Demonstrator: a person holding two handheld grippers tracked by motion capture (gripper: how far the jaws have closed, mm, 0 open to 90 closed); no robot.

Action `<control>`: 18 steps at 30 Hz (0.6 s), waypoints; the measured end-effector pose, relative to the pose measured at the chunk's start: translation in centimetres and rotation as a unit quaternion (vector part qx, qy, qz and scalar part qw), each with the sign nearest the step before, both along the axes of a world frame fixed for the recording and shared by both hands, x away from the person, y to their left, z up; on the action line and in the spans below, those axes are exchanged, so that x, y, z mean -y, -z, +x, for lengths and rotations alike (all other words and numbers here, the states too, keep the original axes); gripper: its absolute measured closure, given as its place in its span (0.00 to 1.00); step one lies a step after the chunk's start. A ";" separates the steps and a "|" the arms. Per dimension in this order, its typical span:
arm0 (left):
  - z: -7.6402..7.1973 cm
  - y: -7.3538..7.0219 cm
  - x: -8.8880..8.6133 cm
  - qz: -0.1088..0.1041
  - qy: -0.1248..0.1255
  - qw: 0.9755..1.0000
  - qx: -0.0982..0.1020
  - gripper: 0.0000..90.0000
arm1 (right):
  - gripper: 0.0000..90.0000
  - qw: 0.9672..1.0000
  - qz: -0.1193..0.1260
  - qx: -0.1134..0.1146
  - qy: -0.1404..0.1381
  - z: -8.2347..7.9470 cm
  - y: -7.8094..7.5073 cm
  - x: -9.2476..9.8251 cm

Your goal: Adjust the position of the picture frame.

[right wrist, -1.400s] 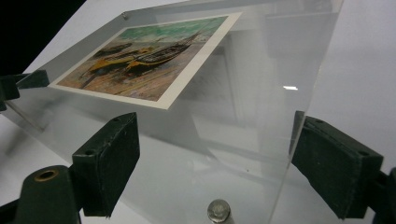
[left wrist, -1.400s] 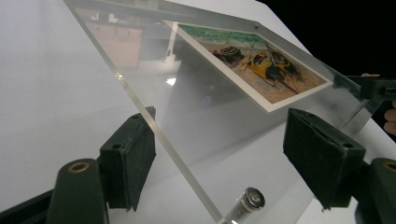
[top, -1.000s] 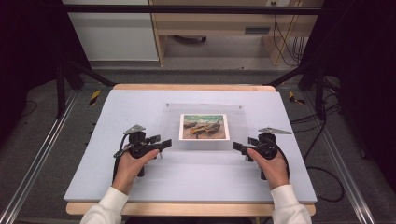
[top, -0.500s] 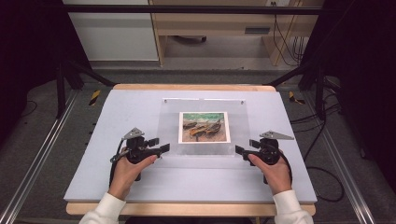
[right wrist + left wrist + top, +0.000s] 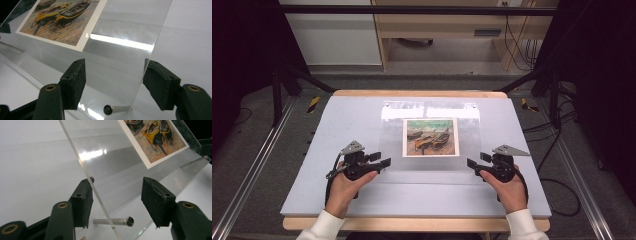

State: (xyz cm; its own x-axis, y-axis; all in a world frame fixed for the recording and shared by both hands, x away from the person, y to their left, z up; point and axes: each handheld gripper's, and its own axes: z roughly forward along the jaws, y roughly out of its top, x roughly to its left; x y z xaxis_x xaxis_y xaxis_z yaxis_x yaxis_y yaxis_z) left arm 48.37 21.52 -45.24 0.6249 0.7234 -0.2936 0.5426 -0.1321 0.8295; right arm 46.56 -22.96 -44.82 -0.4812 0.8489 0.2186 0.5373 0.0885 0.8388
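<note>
Straddling the side edges of a clear plastic sheet [image 5: 432,137], two hand-held grippers sit low over a pale tabletop [image 5: 337,120]. Left hand-held gripper [image 5: 381,162] is at the sheet's near left corner; right hand-held gripper [image 5: 473,163] at its near right corner, w/ the sheet spanning between them.

Left hand-held gripper view: jaws about half open, have just been closing. The sheet's edge [image 5: 87,175] runs up btwn the two black pads [image 5: 155,200], close against the left pad; whether it touches can't be told. Right pad is clearly off the plastic. A small metal pin [image 5: 115,221] lies under the sheet, just ahead of the jaws.

Right hand-held gripper view: jaws also about half open, have just been closing. Sheet edge [image 5: 155,45] passes btwn the pads [image 5: 75,82], nearer the right pad, a gap showing at the left one. Another metal pin [image 5: 110,109] sits under the sheet btwn the jaws.

A picture of boats [image 5: 431,137] w/ a white border lies on or under the sheet, ahead of both hand-held grippers and midway btwn them. Person's hands [image 5: 343,187] hold each tool from the near edge, white sleeves [image 5: 324,227] visible.
</note>
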 end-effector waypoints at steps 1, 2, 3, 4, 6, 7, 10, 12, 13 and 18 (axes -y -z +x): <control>-0.1 0.0 0.0 0.002 0.001 1.000 0.000 0.48 | 0.41 1.000 0.000 0.001 0.001 -0.1 0.0 0.0; -0.1 0.0 0.0 0.002 0.000 1.000 0.001 0.49 | 0.41 1.000 -0.002 0.002 0.000 -0.2 0.0 0.1; -0.2 0.0 0.0 0.003 0.000 1.000 0.002 0.49 | 0.42 1.000 -0.002 0.002 0.000 -0.3 0.0 0.1; -0.3 0.0 0.0 0.004 0.000 1.000 0.003 0.50 | 0.42 1.000 -0.003 0.004 0.000 -0.4 0.0 0.0; -0.4 -0.1 0.0 0.007 0.000 1.000 0.005 0.50 | 0.42 1.000 -0.006 0.004 0.001 -0.5 -0.1 0.0; -0.5 -0.1 0.0 0.008 0.000 1.000 0.005 0.50 | 0.43 1.000 -0.006 0.005 0.001 -0.6 -0.1 0.0; -0.5 -0.1 0.0 0.010 0.001 1.000 0.006 0.50 | 0.43 1.000 -0.008 0.005 0.001 -0.7 -0.1 0.1; -0.6 -0.1 0.0 0.011 0.001 1.000 0.007 0.50 | 0.44 1.000 -0.008 0.007 0.000 -0.8 -0.1 0.0; -0.6 -0.1 0.0 0.011 0.000 1.000 0.007 0.50 | 0.44 1.000 -0.009 0.007 0.000 -0.8 -0.1 0.0; -0.8 -0.2 -0.1 0.017 0.003 1.000 0.007 0.52 | 0.45 1.000 -0.016 0.010 -0.001 -1.1 -0.1 0.0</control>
